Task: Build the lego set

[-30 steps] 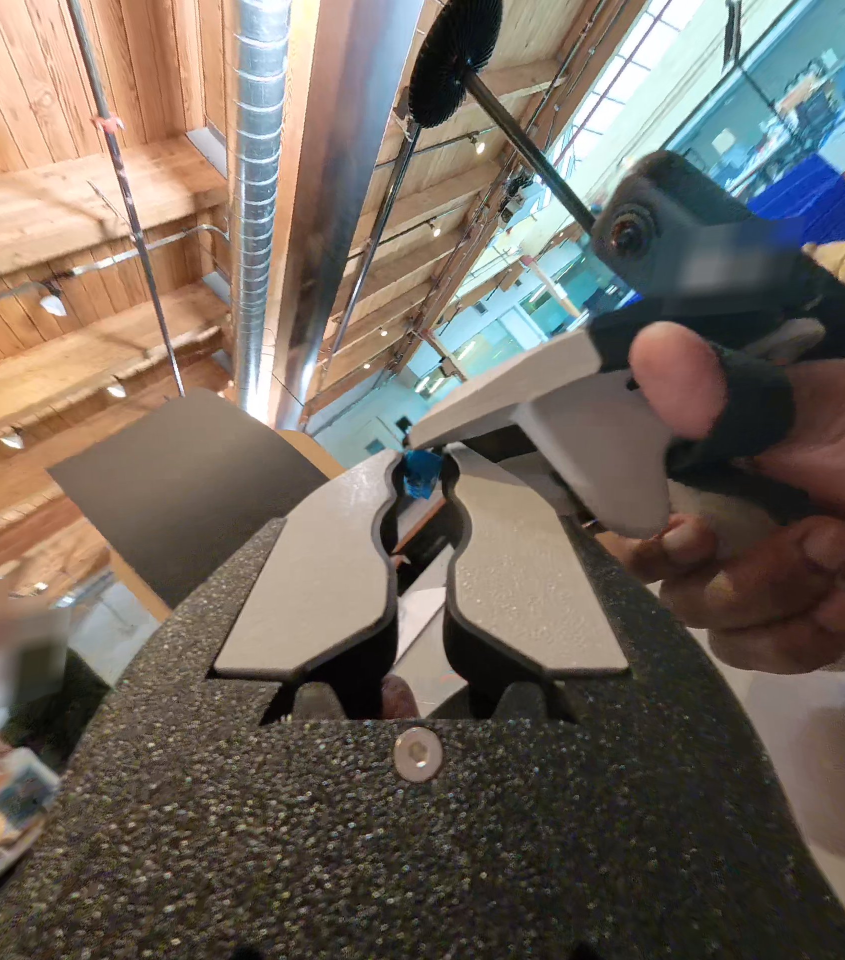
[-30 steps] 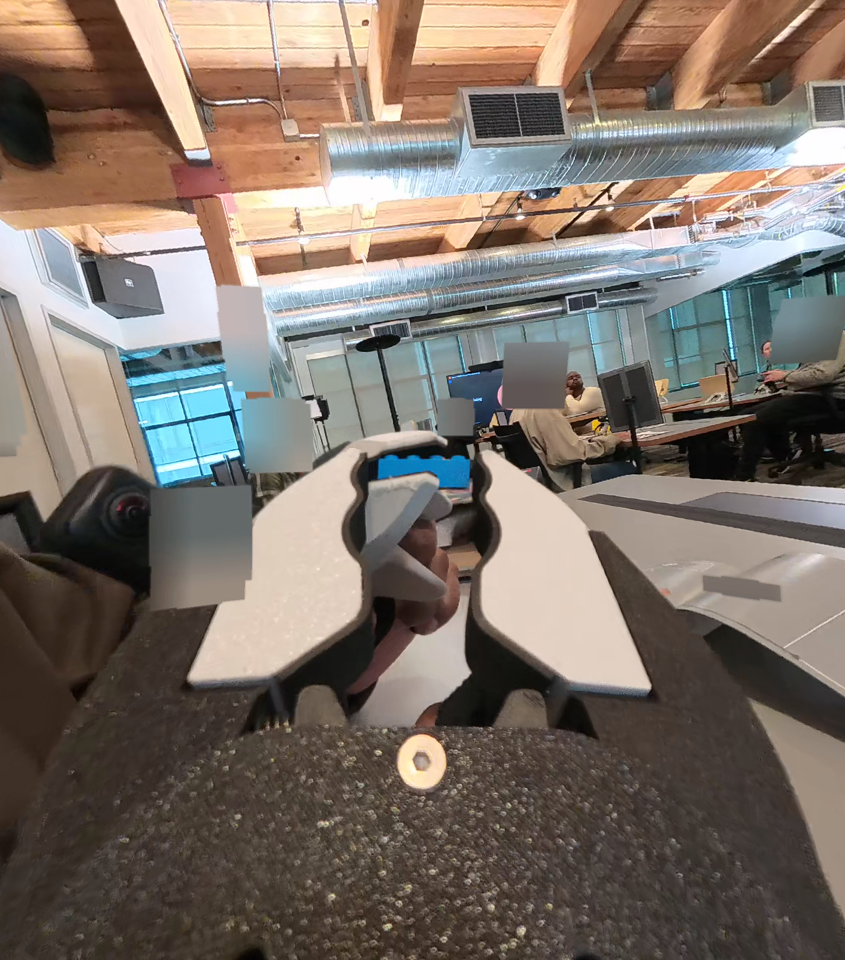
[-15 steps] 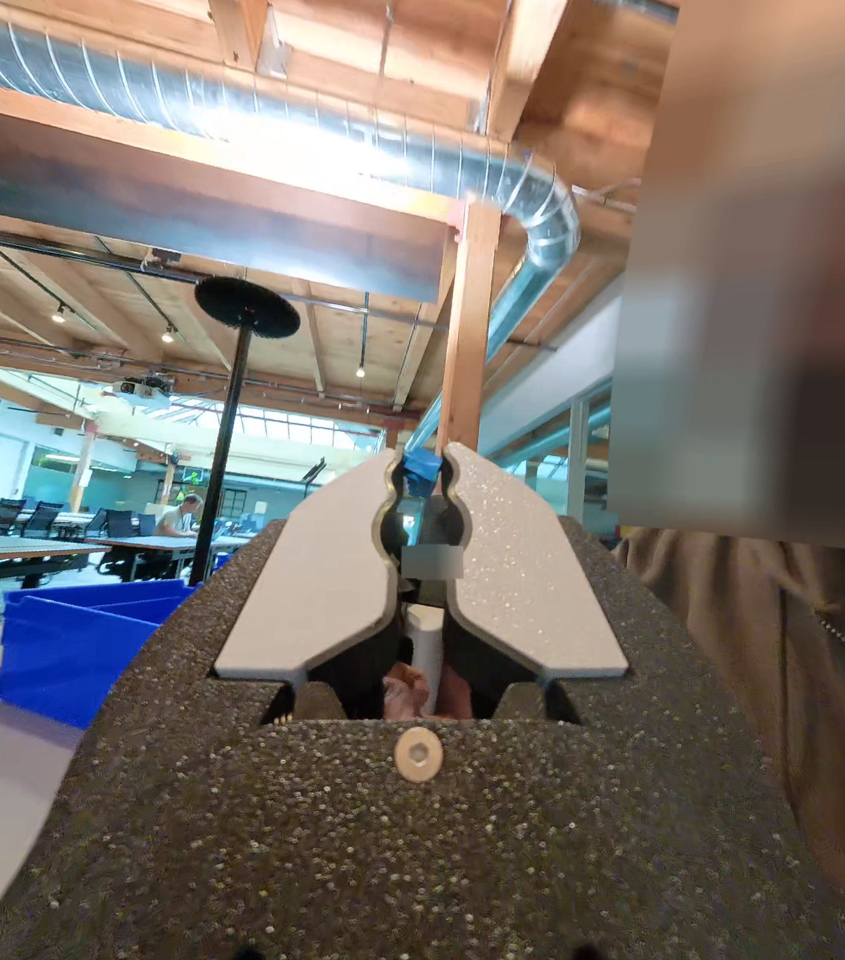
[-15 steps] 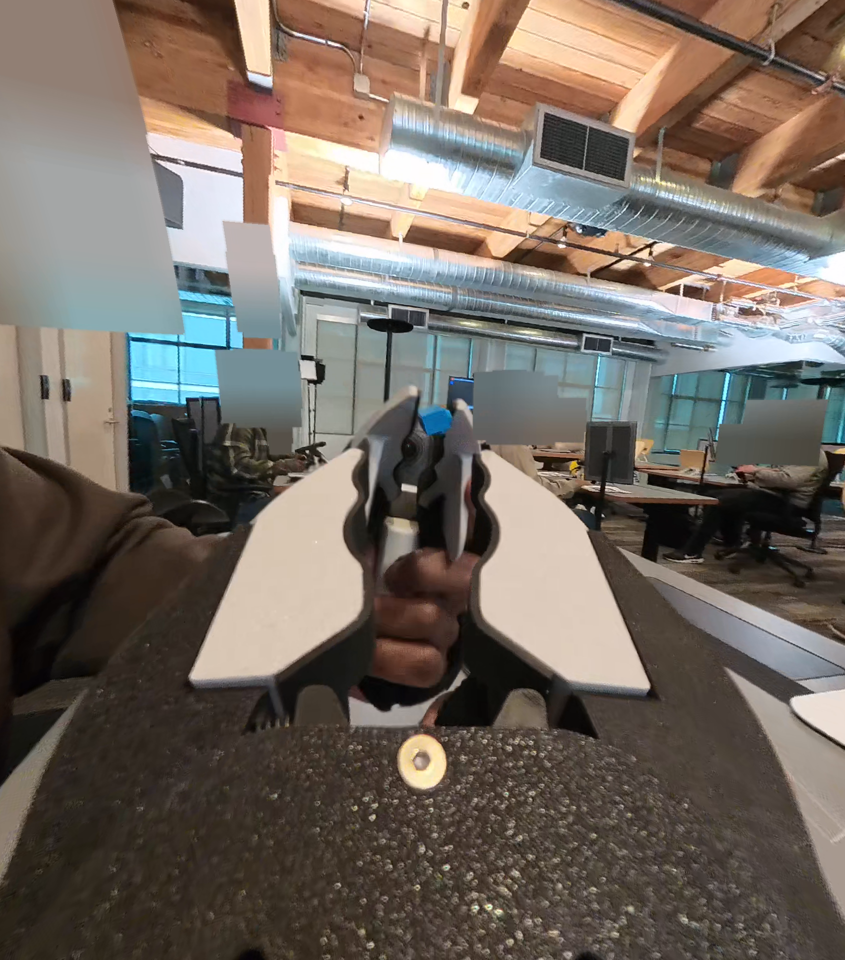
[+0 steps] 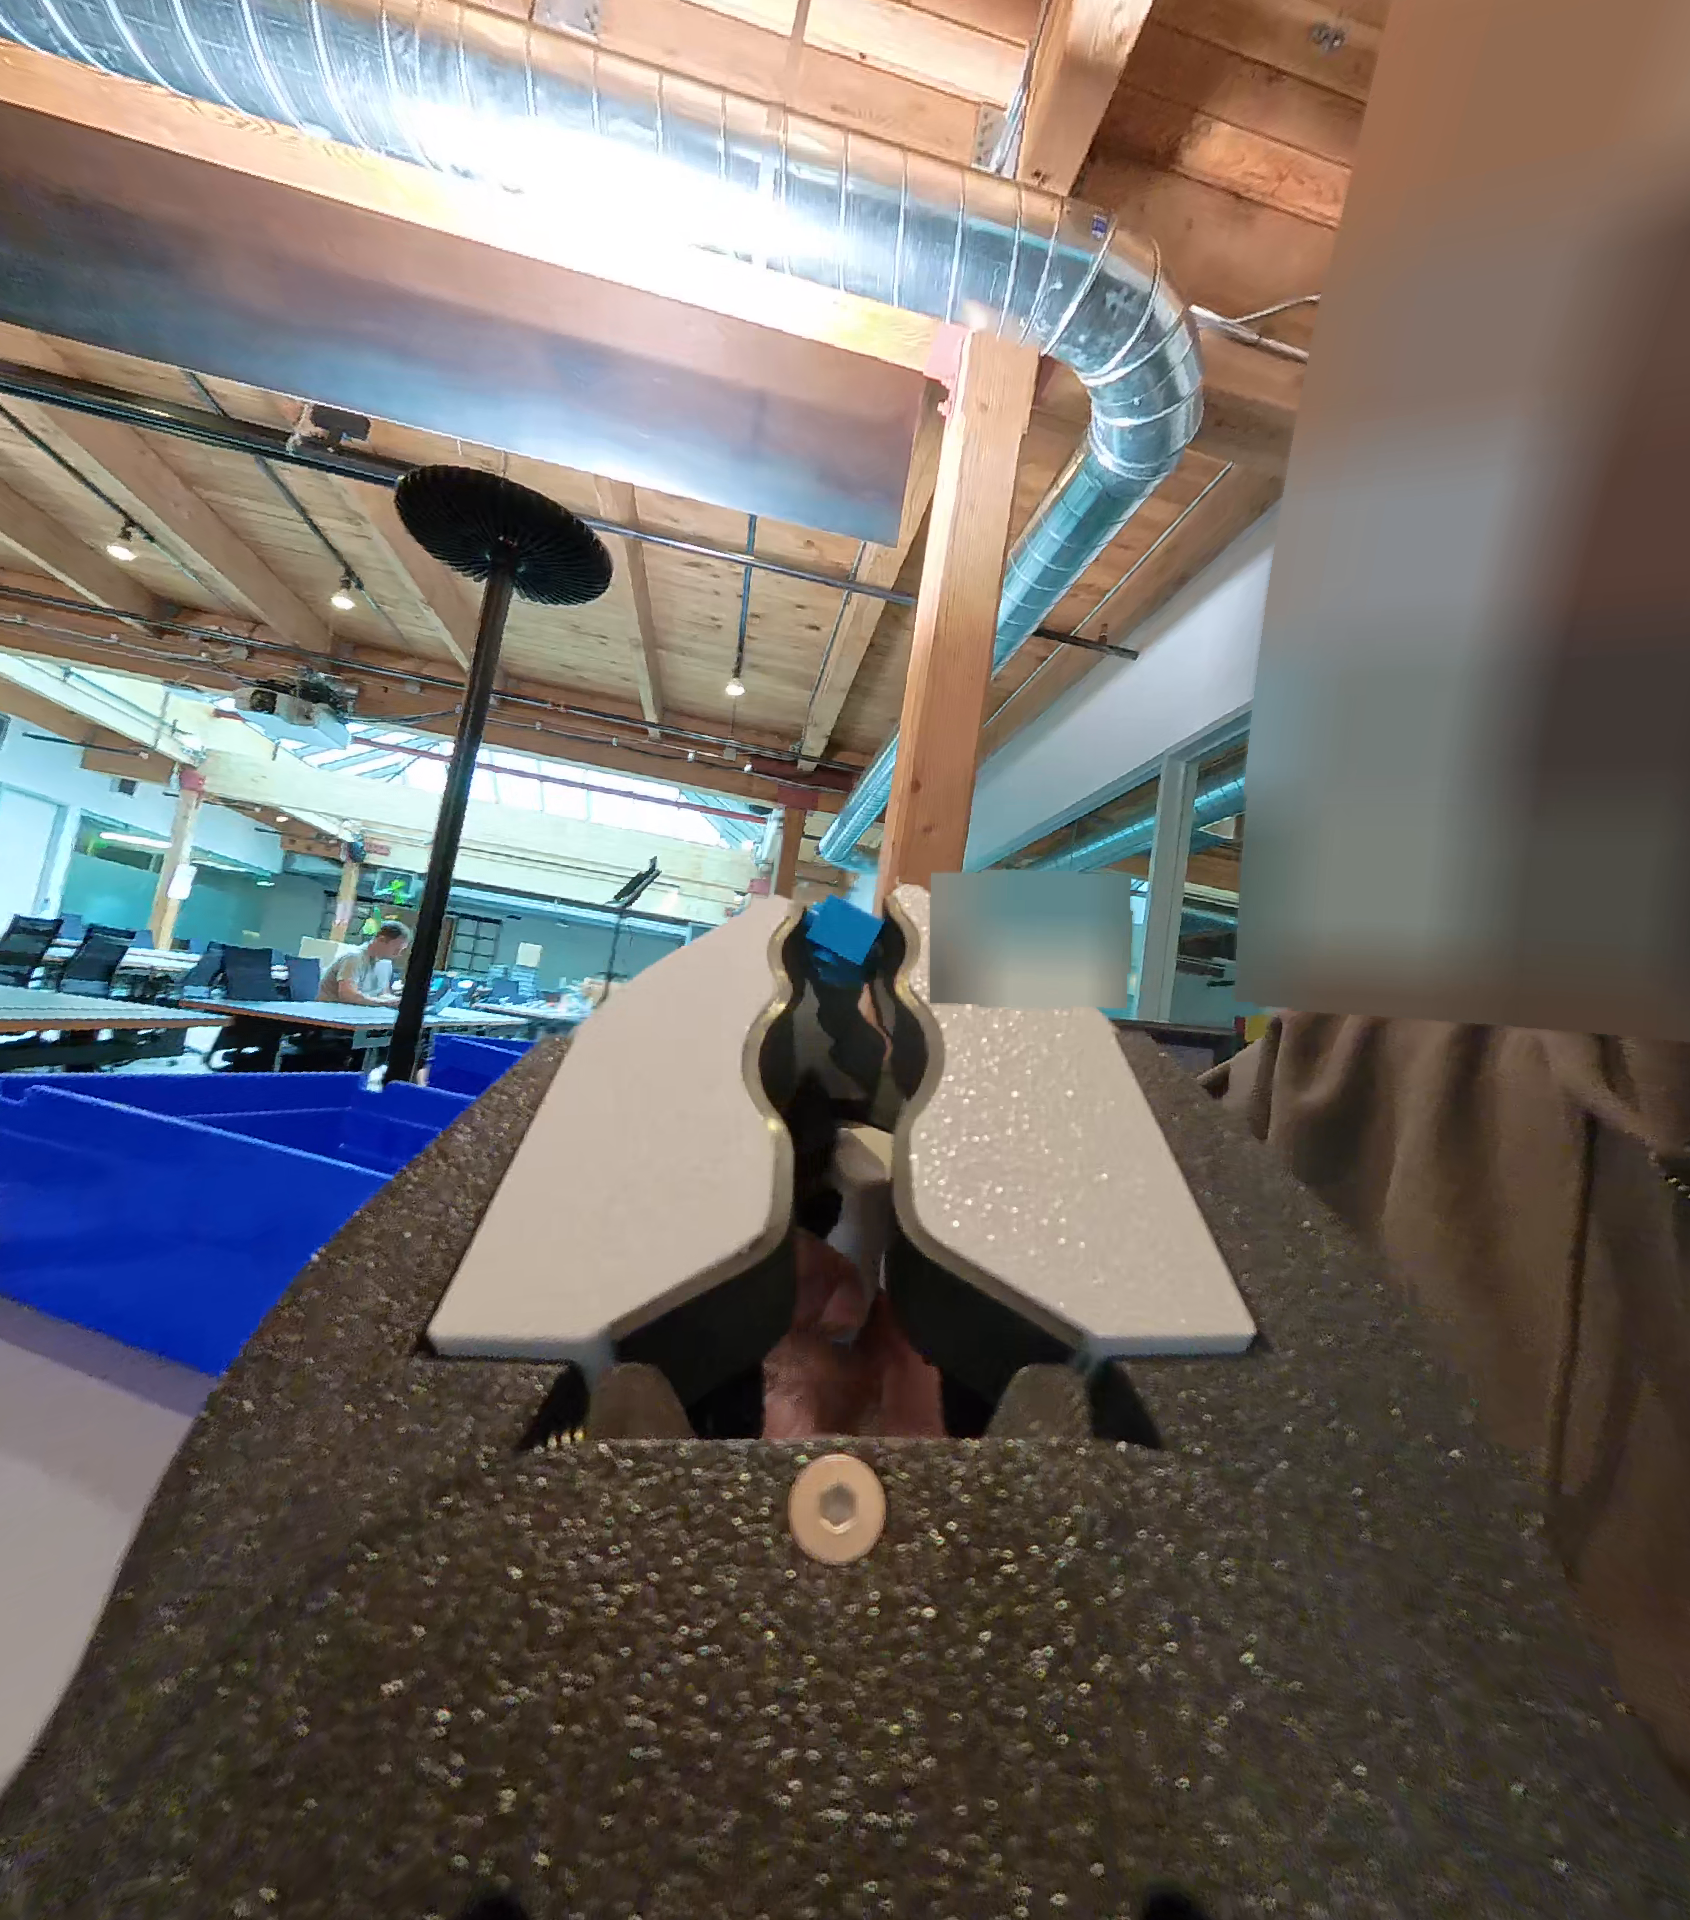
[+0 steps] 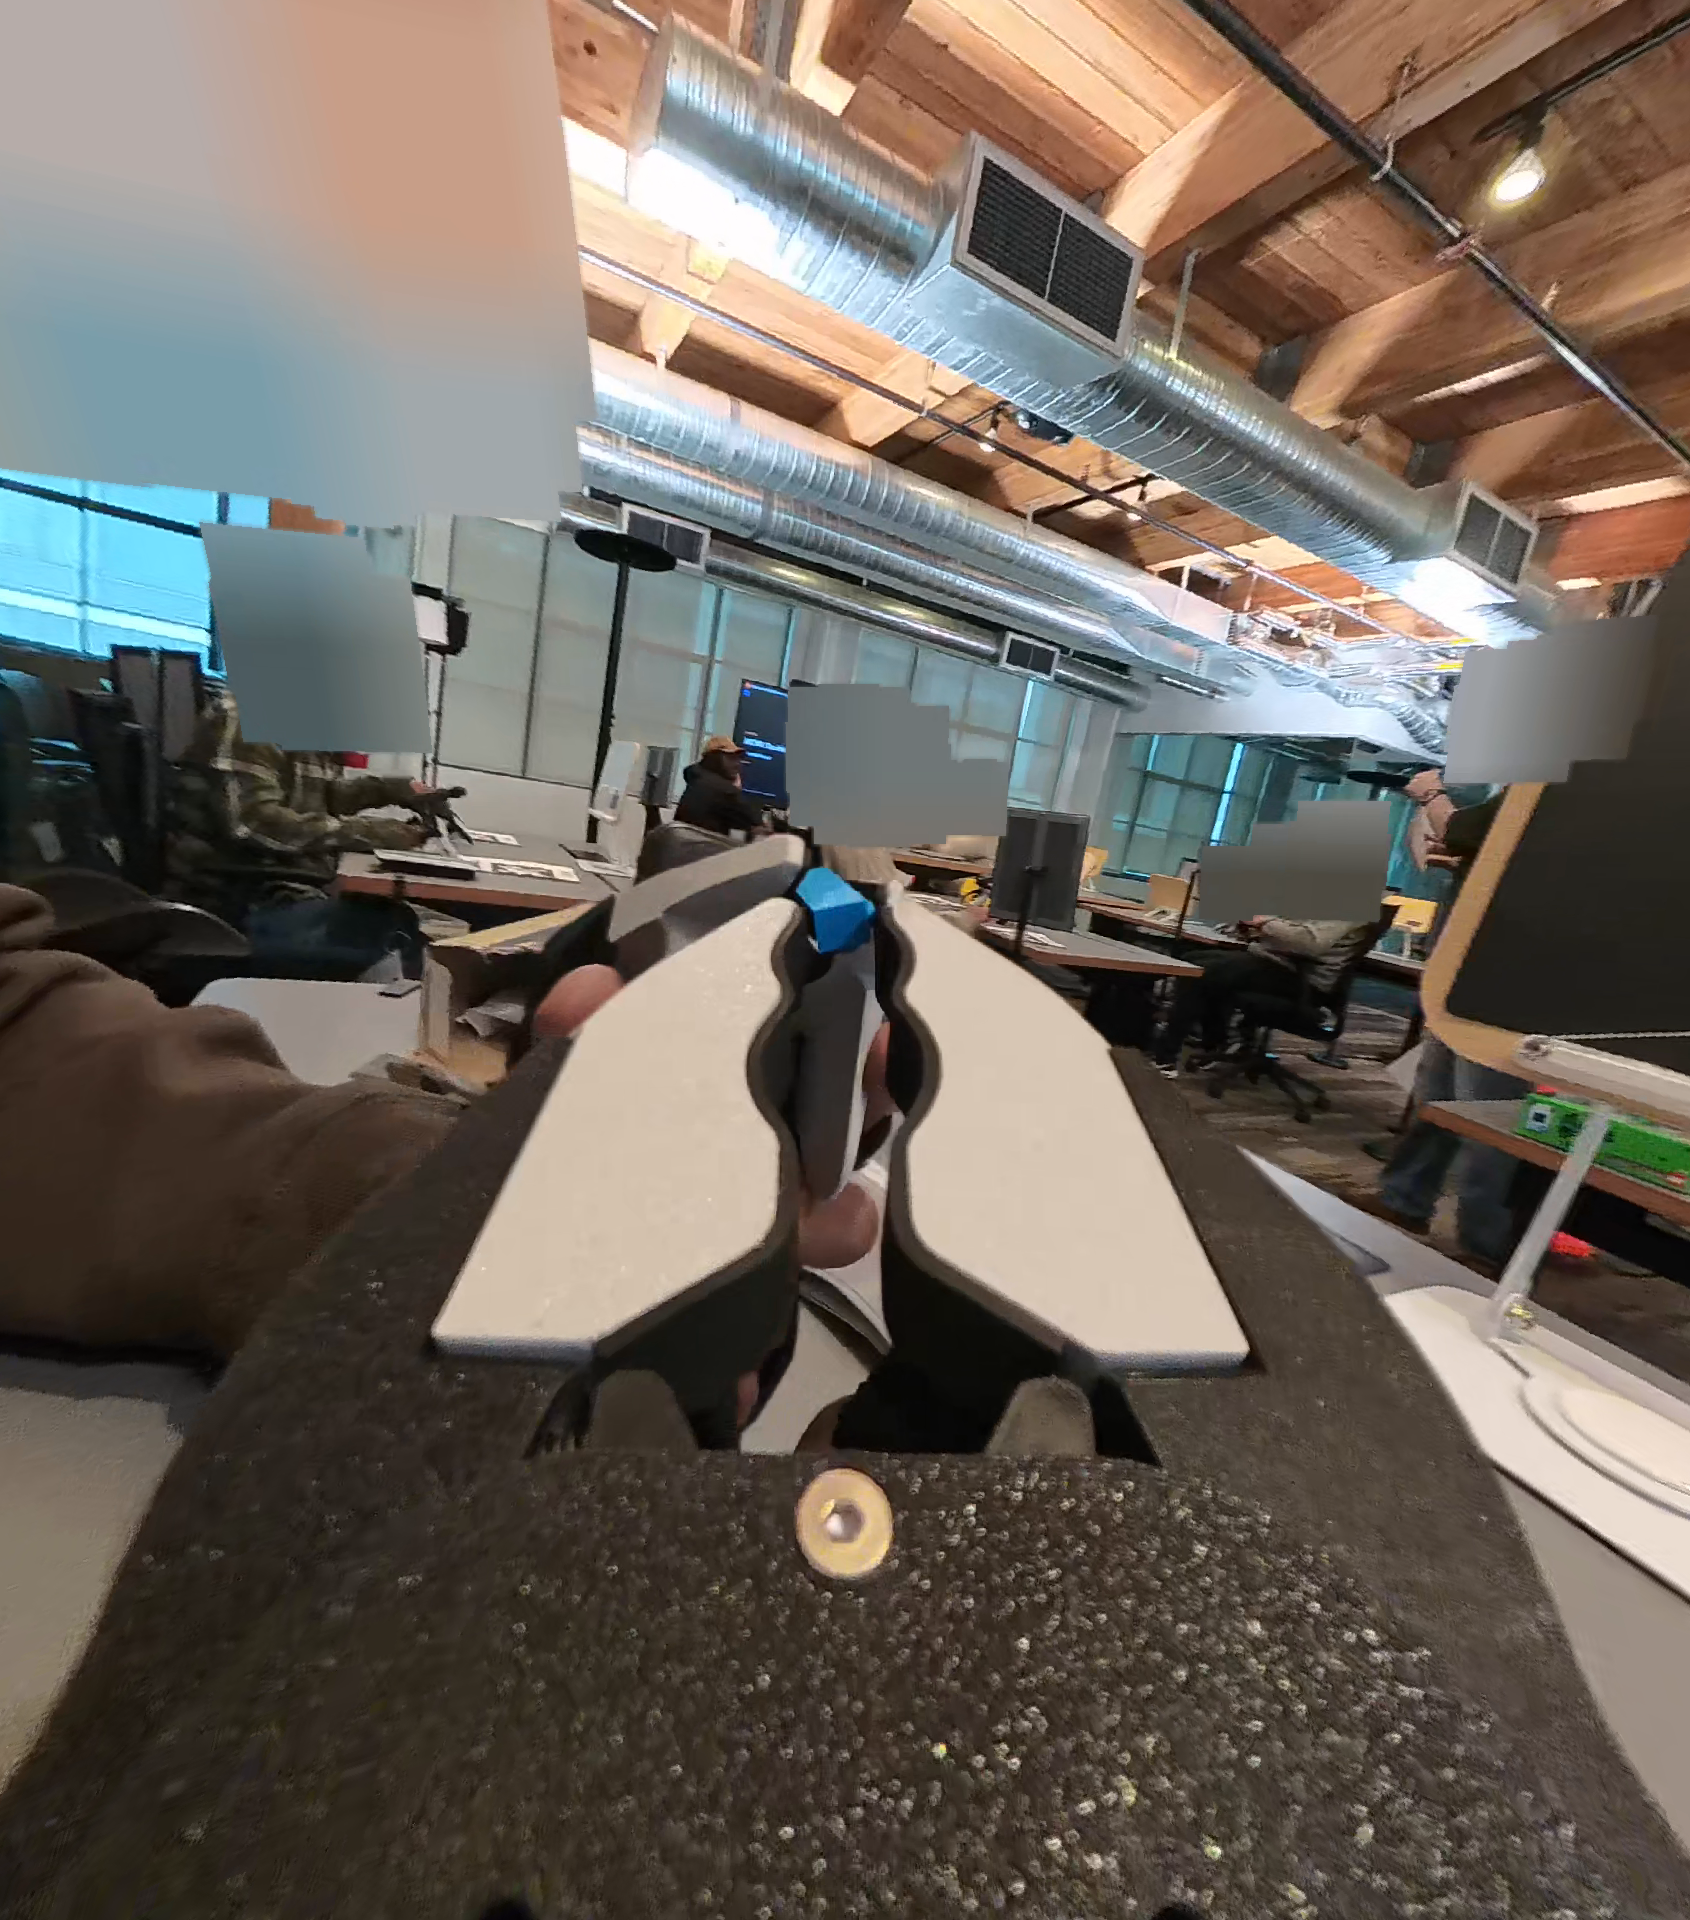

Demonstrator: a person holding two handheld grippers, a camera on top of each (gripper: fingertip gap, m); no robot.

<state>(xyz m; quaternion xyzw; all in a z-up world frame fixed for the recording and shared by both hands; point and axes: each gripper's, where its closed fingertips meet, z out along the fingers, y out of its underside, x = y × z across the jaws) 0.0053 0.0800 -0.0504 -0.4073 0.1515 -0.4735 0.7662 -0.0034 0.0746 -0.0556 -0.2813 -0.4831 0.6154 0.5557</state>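
Jaws on our left gripper (image 5: 843, 940) are drawn nearly together and pinch a small blue plastic lego piece (image 5: 841, 932) at the very tips. In the left wrist view we see the other tool's grey fingers and a hand through the gap below, facing us. A blue plastic bin (image 5: 186, 1195) sits on the grey table (image 5: 10, 1475) to one side, and a brown sleeve fills the other edge.

From the right wrist view, our right gripper (image 6: 841, 925) is likewise nearly closed around the same blue piece (image 6: 833, 920), with the left tool's grey finger (image 6: 706, 883) meeting it from behind. Whether we hold one brick or two pressed together, we cannot tell. The piece is in the air, between both tools, above the table (image 6: 1651, 1621).

We judge this to be a joining or hand-over step. To do it well, we should keep both tools aligned tip to tip, press straight along the studs without twisting, and loosen one grip only once the other holds firmly.
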